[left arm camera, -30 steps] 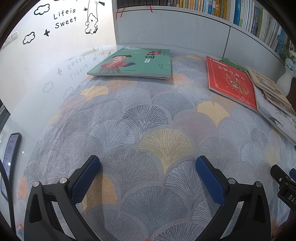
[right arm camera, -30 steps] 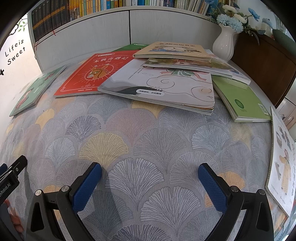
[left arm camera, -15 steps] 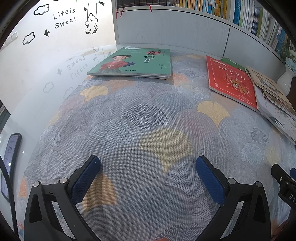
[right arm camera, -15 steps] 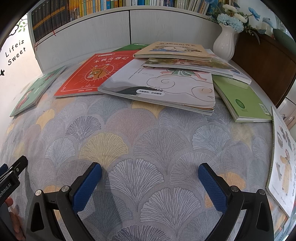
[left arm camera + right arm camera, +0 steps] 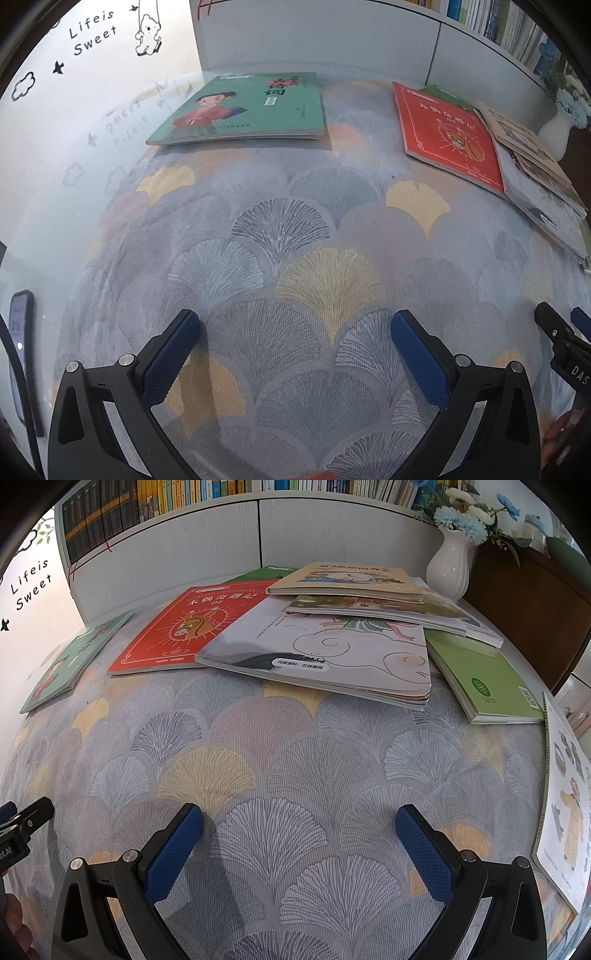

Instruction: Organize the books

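Observation:
A green book [image 5: 243,107] lies alone at the far left of the fan-patterned tablecloth [image 5: 303,258]. To its right lies a red book [image 5: 447,133], partly under a heap of other books. In the right wrist view that heap shows a large white book [image 5: 332,653], a tan book [image 5: 347,579] on top, the red book [image 5: 188,627] and a light green book [image 5: 480,675]. Another white book [image 5: 565,794] lies at the right edge. My left gripper [image 5: 295,332] and right gripper [image 5: 299,823] both hover open and empty over bare cloth, well short of the books.
A white vase of blue flowers [image 5: 450,561] stands at the back right beside a dark wooden cabinet [image 5: 528,605]. A white shelf unit with rows of books [image 5: 184,498] backs the table. A phone [image 5: 18,350] lies at the left edge.
The left wrist view has tipped slightly downward and nearer the table; the books have not moved. The right gripper holds still.

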A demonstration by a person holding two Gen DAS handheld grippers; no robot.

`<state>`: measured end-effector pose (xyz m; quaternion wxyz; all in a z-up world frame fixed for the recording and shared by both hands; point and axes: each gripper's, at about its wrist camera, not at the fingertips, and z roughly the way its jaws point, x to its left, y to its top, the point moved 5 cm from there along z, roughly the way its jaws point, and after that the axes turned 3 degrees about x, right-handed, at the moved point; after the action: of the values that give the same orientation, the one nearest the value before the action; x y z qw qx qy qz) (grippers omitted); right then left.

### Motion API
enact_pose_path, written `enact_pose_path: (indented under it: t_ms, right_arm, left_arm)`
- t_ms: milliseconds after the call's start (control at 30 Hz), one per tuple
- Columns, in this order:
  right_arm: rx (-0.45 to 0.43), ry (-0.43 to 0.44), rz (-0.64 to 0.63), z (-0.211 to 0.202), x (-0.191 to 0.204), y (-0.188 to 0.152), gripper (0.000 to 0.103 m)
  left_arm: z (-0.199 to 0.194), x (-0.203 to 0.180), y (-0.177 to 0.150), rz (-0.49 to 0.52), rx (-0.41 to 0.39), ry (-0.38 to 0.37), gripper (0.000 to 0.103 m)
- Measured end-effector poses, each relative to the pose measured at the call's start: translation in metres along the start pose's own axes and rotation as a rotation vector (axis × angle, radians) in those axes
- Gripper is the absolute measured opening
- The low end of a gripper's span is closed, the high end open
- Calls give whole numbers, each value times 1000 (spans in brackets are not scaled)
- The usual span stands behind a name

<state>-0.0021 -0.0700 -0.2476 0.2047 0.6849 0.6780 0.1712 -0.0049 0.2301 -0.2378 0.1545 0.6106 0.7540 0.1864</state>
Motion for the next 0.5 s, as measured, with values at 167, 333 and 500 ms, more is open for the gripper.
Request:
enact_pose_path:
  t_ms: [167,333,500]
  right_arm:
    - [0,1,0,0,0,0,103]
    - [0,1,0,0,0,0,103]
    - [0,0,0,0,0,0,103]
  left_arm:
    - [-3,0,-5,13,-42,-6,103]
    - [-1,1,1,25,3,-20,103]
    - [1,1,4,69,9,-41,103]
